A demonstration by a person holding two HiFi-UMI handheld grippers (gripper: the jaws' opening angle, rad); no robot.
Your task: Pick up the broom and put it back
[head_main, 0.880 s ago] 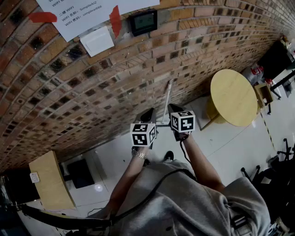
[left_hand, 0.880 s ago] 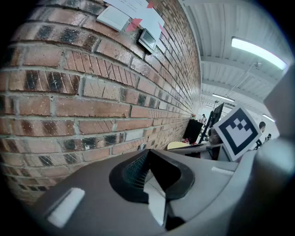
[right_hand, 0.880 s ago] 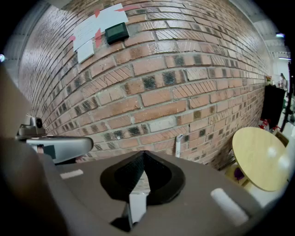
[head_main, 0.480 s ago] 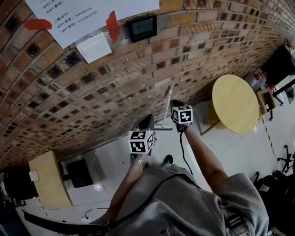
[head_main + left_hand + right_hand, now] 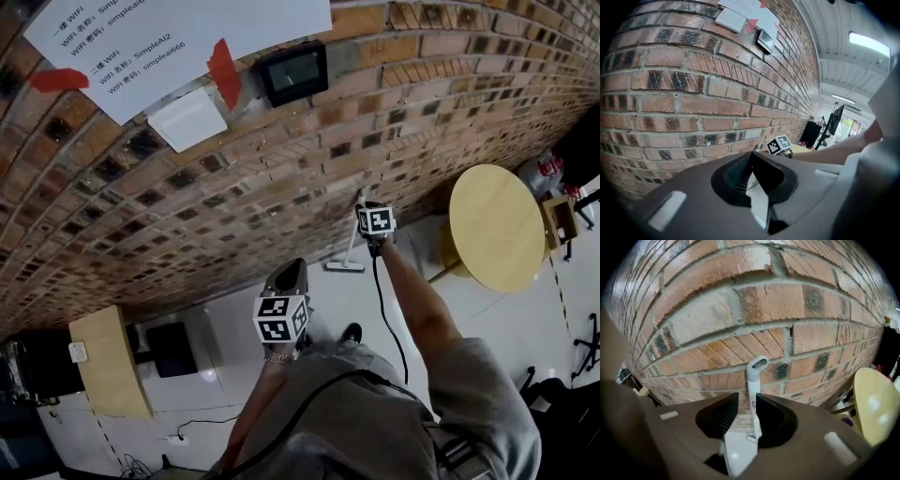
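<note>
Indoors, one white plastic broom stands propped against a red-brick wall, its flat head on the pale floor and the looped top of its handle up against the bricks. A person in a grey top works two hand-held grippers. The right gripper reaches to the broom's handle. Its jaws stand partly apart with the white shaft between them, lying along the right-hand jaw and clear of the other, so the broom is not clamped. The left gripper hangs back from the wall, close to the person's body and well apart from the broom. Its jaws meet at the tips with nothing between them. One round yellow wooden table stands to the right of the broom, near the wall. On the bricks above hang one small black screen, one white sheet of printed notices fixed with two pieces of red tape, and one white square box just below the sheet. One light wooden cabinet stands at lower left.
</note>
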